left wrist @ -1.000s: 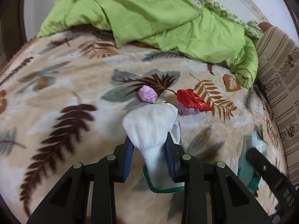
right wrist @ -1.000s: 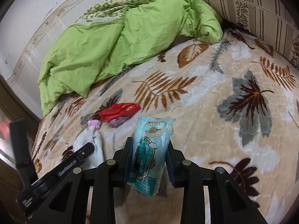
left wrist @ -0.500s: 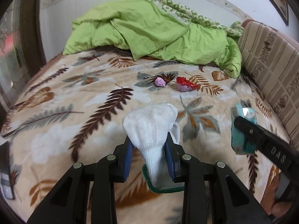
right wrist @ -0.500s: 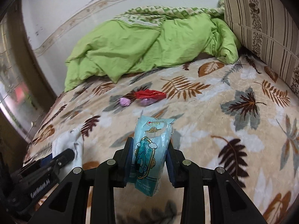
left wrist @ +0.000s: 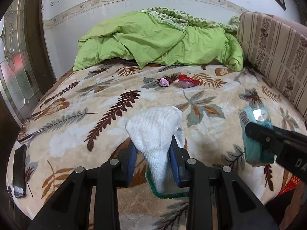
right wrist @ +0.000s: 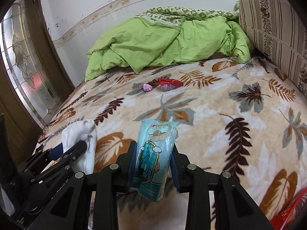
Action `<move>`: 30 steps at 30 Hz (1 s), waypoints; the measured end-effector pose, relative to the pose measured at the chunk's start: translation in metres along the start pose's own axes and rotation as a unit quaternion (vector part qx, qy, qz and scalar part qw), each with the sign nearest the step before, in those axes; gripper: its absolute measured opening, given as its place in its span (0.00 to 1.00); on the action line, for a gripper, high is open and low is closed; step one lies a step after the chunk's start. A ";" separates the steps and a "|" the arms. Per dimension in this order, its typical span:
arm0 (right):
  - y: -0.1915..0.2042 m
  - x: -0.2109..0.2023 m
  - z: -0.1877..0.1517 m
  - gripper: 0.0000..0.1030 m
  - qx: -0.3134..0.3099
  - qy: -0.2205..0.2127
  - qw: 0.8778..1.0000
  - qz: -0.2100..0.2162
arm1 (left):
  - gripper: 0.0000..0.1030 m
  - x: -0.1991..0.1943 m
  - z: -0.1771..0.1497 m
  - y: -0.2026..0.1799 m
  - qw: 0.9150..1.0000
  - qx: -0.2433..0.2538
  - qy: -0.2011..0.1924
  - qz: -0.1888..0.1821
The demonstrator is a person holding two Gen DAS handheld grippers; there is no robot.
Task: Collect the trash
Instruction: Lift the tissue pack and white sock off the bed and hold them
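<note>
My left gripper (left wrist: pixel 153 151) is shut on a white knit glove (left wrist: pixel 155 132) with a green cuff, held above the near end of the bed. The glove also shows in the right wrist view (right wrist: pixel 80 134). My right gripper (right wrist: pixel 153 157) is shut on a teal tissue packet (right wrist: pixel 155 153), also seen in the left wrist view (left wrist: pixel 255 134). A red wrapper (left wrist: pixel 187 79) (right wrist: pixel 168 83) and a small pink crumpled scrap (left wrist: pixel 164 82) (right wrist: pixel 147 87) lie side by side far off on the leaf-patterned blanket (left wrist: pixel 96 99).
A green duvet (left wrist: pixel 153 42) is heaped at the far end of the bed. A striped cushion (left wrist: pixel 274 53) lines the right side. A dark phone (left wrist: pixel 19 170) lies at the bed's near left edge. Something red-orange (right wrist: pixel 287 210) shows at the lower right.
Both grippers have drawn back from the red wrapper and pink scrap toward the near end of the bed, each still holding its item. The bed's far end and wall have come into view.
</note>
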State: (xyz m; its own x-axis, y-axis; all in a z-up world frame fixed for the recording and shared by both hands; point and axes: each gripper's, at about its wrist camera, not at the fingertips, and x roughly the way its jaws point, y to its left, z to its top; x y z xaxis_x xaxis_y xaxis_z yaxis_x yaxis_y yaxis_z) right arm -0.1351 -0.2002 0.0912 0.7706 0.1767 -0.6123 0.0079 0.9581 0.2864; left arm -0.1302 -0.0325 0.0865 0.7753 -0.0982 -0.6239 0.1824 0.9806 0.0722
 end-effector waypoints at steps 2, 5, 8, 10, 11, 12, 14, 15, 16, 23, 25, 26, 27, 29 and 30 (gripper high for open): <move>-0.002 0.000 0.001 0.33 0.006 -0.002 1.000 0.001 | 0.30 0.002 -0.001 -0.002 1.000 0.003 0.000 0.001; -0.006 0.004 0.002 0.33 0.016 0.005 1.000 0.004 | 0.30 0.002 -0.002 -0.003 1.000 0.007 -0.002 0.006; -0.006 0.007 0.002 0.33 0.020 0.007 1.000 0.004 | 0.30 0.006 -0.001 0.000 1.000 0.000 0.001 0.007; -0.006 0.009 0.003 0.33 0.021 0.008 1.000 0.004 | 0.30 0.008 -0.001 0.002 1.000 -0.002 0.003 0.008; -0.006 0.009 0.003 0.33 0.021 0.009 1.000 0.004 | 0.30 0.009 -0.001 0.003 1.000 -0.002 0.003 0.008; -0.006 0.010 0.002 0.33 0.021 0.009 1.000 0.004 | 0.30 0.009 -0.001 0.003 1.000 -0.003 0.004 0.008; -0.006 0.010 0.003 0.33 0.021 0.009 1.000 0.004 | 0.30 0.009 0.000 0.004 1.000 -0.002 0.003 0.008; -0.006 0.010 0.003 0.33 0.021 0.009 1.000 0.004 | 0.30 0.009 0.000 0.004 1.000 -0.001 0.002 0.007; -0.006 0.010 0.003 0.33 0.021 0.009 1.000 0.004 | 0.30 0.010 0.000 0.005 1.000 -0.001 0.001 0.007; -0.005 0.008 0.002 0.33 0.019 0.004 1.000 0.002 | 0.30 0.007 0.000 0.004 1.000 0.005 -0.008 0.011; -0.006 0.007 0.002 0.33 0.019 0.004 1.000 0.002 | 0.30 0.007 0.001 0.003 1.000 0.005 -0.008 0.011; -0.006 0.007 0.002 0.33 0.020 0.004 1.000 0.002 | 0.30 0.006 0.001 0.003 1.000 0.006 -0.009 0.011; -0.006 0.006 0.002 0.33 0.021 0.003 1.000 0.003 | 0.30 0.005 0.001 0.002 1.000 0.007 -0.010 0.011; -0.006 0.004 0.001 0.33 0.022 0.003 1.000 0.004 | 0.30 0.003 0.001 0.001 1.000 0.009 -0.011 0.010; -0.007 0.002 0.001 0.33 0.024 0.002 1.000 0.005 | 0.30 0.003 0.002 0.001 1.000 0.009 -0.012 0.009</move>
State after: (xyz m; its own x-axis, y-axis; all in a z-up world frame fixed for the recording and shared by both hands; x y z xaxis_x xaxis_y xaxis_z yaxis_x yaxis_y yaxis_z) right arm -0.1327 -0.2065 0.0887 0.7683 0.1877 -0.6119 0.0301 0.9444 0.3275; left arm -0.1268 -0.0325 0.0864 0.7924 -0.0854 -0.6039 0.1793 0.9790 0.0969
